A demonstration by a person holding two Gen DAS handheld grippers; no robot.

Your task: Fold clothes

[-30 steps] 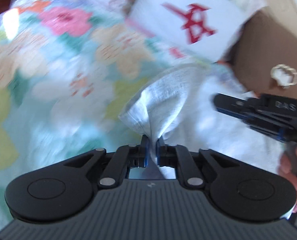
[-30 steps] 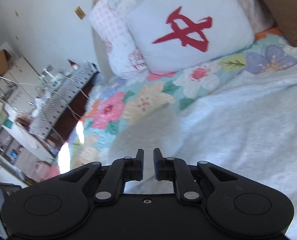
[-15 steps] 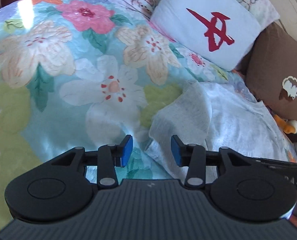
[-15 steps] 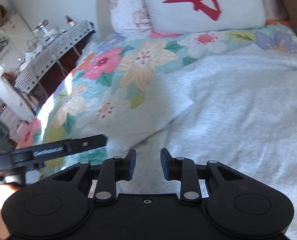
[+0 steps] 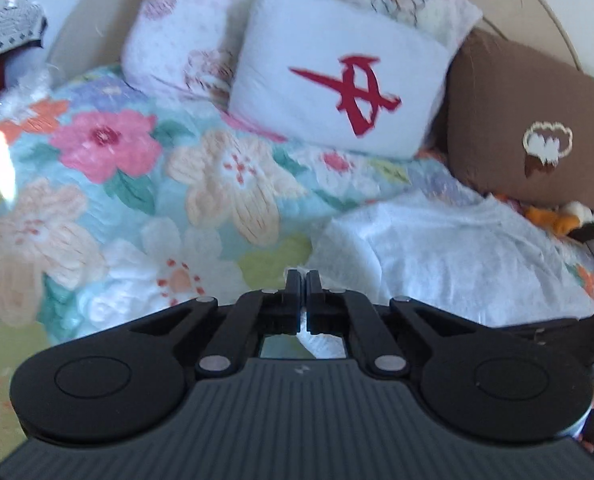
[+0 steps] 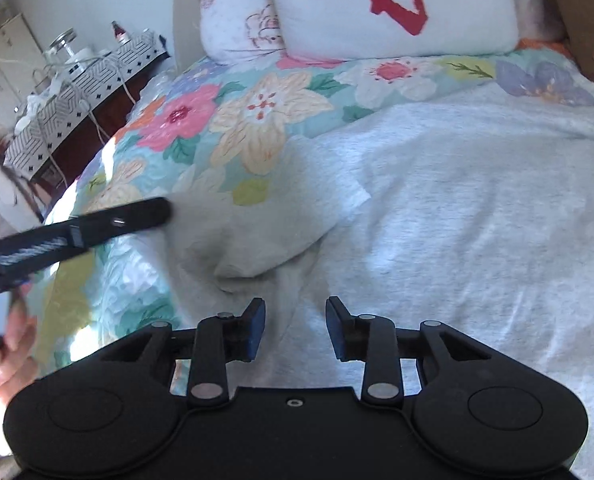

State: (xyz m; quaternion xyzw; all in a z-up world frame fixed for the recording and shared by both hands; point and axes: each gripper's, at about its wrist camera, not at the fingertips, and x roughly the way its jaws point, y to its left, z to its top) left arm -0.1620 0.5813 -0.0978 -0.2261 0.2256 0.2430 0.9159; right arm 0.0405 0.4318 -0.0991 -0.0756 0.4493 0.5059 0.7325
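A light grey garment (image 6: 477, 200) lies spread on a floral quilt (image 6: 257, 120). One sleeve (image 6: 265, 216) is laid inward at its left side. My right gripper (image 6: 295, 308) is open just above the cloth, nothing between its fingers. In its own view my left gripper (image 5: 302, 280) is shut, and I see no cloth between the fingers. It hovers by the left edge of the garment (image 5: 457, 256). The right wrist view shows the left gripper (image 6: 163, 212) blurred over the sleeve's left edge, with a person's hand (image 6: 5, 356) holding it.
A white pillow with a red mark (image 5: 337, 72) and a pink patterned pillow (image 5: 185, 32) lean at the head of the bed. A brown cushion (image 5: 537, 128) and plush toys (image 5: 557, 220) sit to the right. A cluttered bedside table (image 6: 81, 84) stands left of the bed.
The left gripper let go of the sleeve it was pinching, opened, then shut again with nothing in it and drew back. The right gripper opened wider over the garment.
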